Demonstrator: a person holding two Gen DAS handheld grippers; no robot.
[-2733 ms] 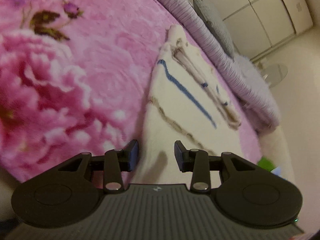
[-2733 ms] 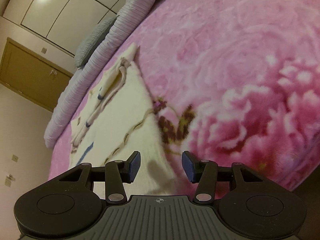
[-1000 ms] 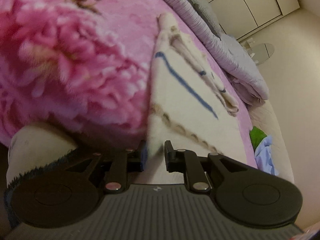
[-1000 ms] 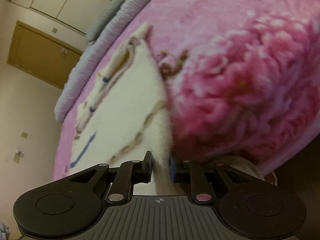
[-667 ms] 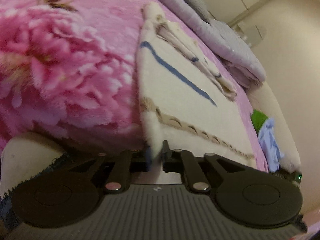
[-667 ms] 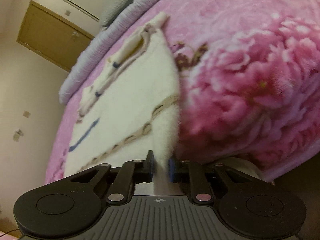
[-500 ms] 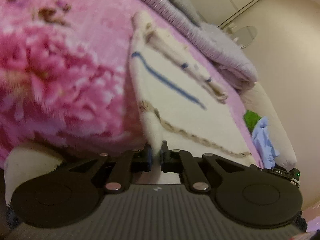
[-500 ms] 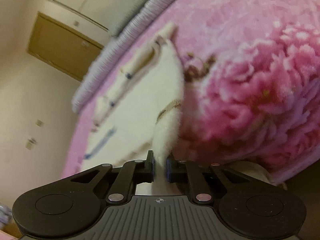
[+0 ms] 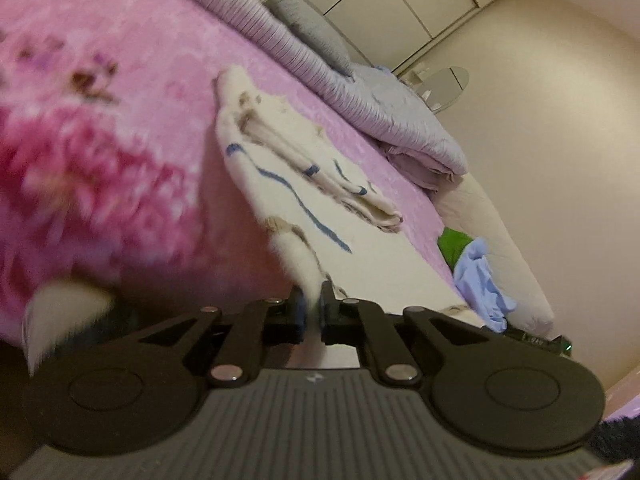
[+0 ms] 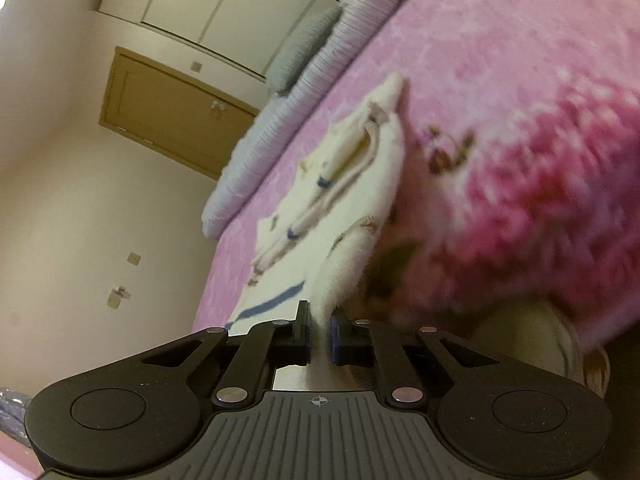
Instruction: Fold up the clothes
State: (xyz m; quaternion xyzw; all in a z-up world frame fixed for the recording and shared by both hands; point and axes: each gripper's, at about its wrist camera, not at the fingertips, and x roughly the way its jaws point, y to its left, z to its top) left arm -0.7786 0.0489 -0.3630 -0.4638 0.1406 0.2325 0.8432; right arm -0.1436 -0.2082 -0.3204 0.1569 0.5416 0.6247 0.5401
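Bed [image 9: 120, 40] w/ pink floral fleece blanket [image 10: 520, 80] as top surface; big rose print at near edge, blurred.

Directly on blanket:
- cream fuzzy garment [image 9: 360, 240] w/ blue + tan stripes, spread flat mid-bed, near hem raised off the blanket. In the left wrist view it runs from 11 o'clock to 5 o'clock.
- lilac ribbed duvet [image 9: 280, 40] bunched along far edge, 12 to 3 o'clock in left view.
- grey pillow [image 9: 308, 24] on/behind duvet, contact unclear.
- green cloth [image 9: 452, 242] + light blue cloth [image 9: 480, 280] at 3 o'clock, touching each other, on cream bed edge [image 9: 500, 232] beyond blanket.
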